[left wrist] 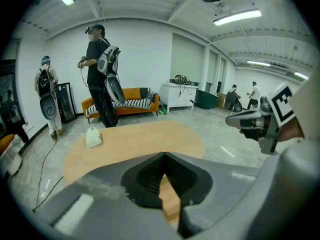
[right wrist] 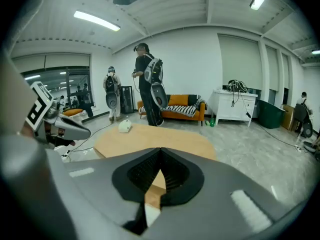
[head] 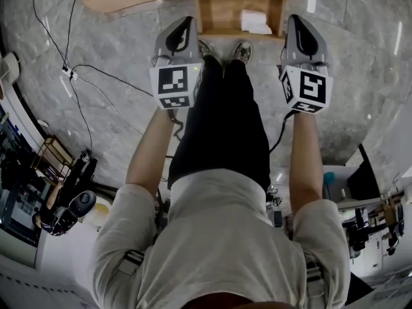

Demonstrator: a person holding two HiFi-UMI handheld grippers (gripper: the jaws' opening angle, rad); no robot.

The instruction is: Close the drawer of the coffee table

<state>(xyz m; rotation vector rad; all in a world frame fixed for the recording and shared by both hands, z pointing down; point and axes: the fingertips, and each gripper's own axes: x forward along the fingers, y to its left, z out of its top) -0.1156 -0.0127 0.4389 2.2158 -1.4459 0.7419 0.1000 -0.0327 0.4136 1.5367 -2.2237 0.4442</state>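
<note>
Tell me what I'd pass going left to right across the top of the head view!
floor cable → left gripper → open drawer → right gripper

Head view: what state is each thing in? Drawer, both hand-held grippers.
drawer: pulled open from the coffee table, white thing lying inside
left hand-held gripper: shut, nothing between its jaws
right hand-held gripper: shut, nothing between its jaws
</note>
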